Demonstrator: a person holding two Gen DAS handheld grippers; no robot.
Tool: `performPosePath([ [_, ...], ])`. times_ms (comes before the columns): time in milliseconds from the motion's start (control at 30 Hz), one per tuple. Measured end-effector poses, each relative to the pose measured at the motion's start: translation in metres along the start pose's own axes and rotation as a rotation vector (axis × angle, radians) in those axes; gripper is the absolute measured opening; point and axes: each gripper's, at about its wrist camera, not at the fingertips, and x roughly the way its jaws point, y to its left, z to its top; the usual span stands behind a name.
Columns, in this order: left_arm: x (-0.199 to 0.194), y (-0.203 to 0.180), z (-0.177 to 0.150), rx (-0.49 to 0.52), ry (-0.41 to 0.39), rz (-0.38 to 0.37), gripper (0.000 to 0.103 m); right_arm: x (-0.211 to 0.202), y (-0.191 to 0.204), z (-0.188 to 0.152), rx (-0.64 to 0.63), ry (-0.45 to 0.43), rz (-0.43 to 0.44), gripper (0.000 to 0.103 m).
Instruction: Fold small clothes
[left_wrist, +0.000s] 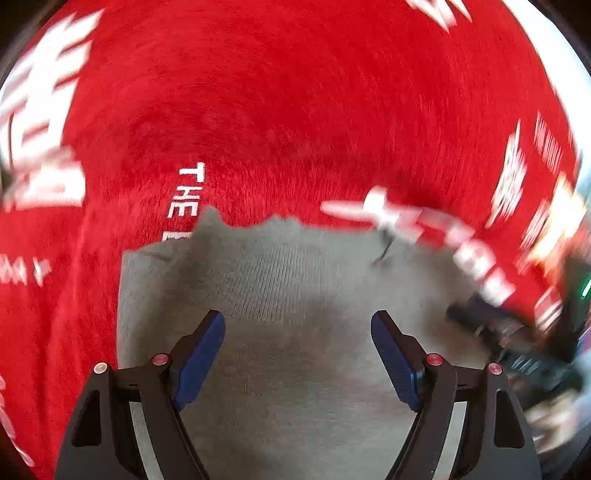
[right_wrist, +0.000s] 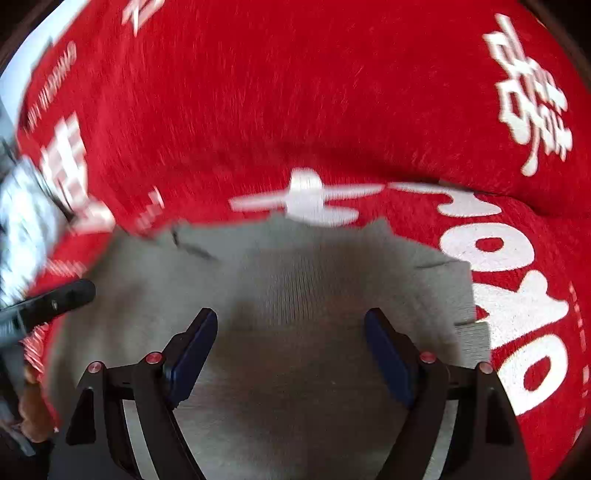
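Observation:
A grey knitted garment (left_wrist: 295, 280) lies flat on a red plush cloth (left_wrist: 258, 103) with white lettering. My left gripper (left_wrist: 298, 321) hangs just above the garment, its blue pads spread wide with nothing between them. In the right wrist view the same grey garment (right_wrist: 295, 277) fills the lower middle, with its far edge uneven against the red cloth (right_wrist: 295, 92). My right gripper (right_wrist: 291, 319) stands open over it, gripping nothing. At the left edge of that view a black finger (right_wrist: 62, 295) of the other gripper reaches over the garment. Both views are blurred by motion.
The red cloth spreads on every side of the garment. A pale strip (right_wrist: 22, 66) shows beyond its far left edge. The other gripper's dark body (left_wrist: 517, 332) appears blurred at the right of the left wrist view.

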Motion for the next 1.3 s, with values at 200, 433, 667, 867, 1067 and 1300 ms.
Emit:
performPosePath([
  [200, 0.035, 0.025, 0.013, -0.052, 0.029, 0.070, 0.082, 0.020, -0.020, 0.004, 0.004, 0.013, -0.094, 0.085],
  [433, 0.022, 0.015, 0.008, -0.027, 0.009, 0.167, 0.082, 0.009, -0.021, 0.001, 0.031, -0.006, -0.142, 0.087],
  [667, -0.024, -0.022, -0.051, 0.048, -0.064, 0.153, 0.082, -0.036, 0.027, -0.052, -0.087, -0.083, -0.022, 0.087],
  [867, -0.032, -0.002, -0.078, 0.032, -0.063, 0.197, 0.085, -0.046, 0.001, -0.079, -0.036, -0.103, -0.087, 0.087],
  [1067, -0.060, 0.006, -0.095, -0.076, -0.081, 0.148, 0.085, -0.087, 0.000, -0.102, 0.042, -0.149, -0.049, 0.087],
  [1300, -0.056, 0.002, -0.140, -0.023, -0.083, 0.194, 0.085, -0.073, 0.027, -0.164, -0.116, -0.152, -0.102, 0.089],
])
